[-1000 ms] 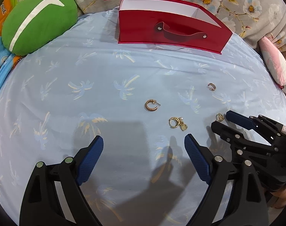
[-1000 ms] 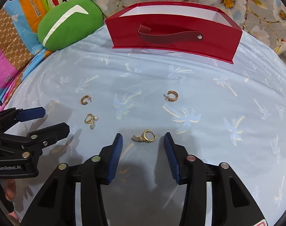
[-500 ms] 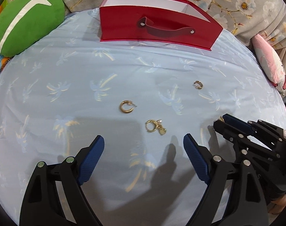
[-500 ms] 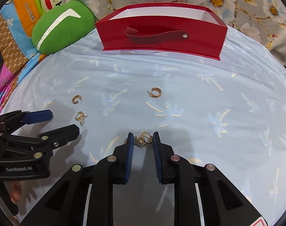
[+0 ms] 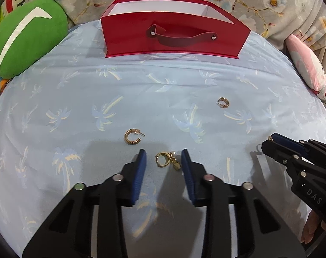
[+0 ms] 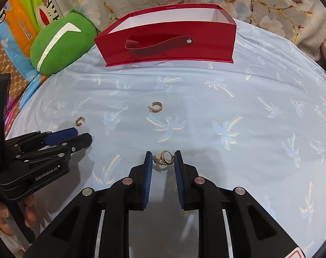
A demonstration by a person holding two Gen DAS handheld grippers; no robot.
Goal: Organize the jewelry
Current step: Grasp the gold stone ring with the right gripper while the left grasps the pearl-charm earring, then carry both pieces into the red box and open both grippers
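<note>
Several gold earrings lie on a light blue cloth (image 5: 77, 99). My left gripper (image 5: 163, 161) is partly closed around a gold hoop with a pearl and heart charm (image 5: 167, 160); the pads stand a little apart from it. A ribbed gold hoop (image 5: 131, 137) lies just beyond to the left, and a small hoop (image 5: 223, 102) lies to the far right. My right gripper (image 6: 163, 161) brackets a gold ring-like earring (image 6: 166, 158) with a narrow gap, and I cannot tell whether the pads touch it. It also shows in the left wrist view (image 5: 272, 143).
A red open box (image 5: 173, 36) with a strap handle stands at the back of the cloth, also in the right wrist view (image 6: 167, 40). A green cushion (image 5: 23, 40) lies at the back left. A pink cushion (image 5: 307, 64) lies at the right edge.
My left gripper has moved forward over the pearl charm hoop and its jaws have narrowed around it. My right gripper narrowed on the ring-like earring, then its gap widened slightly.
</note>
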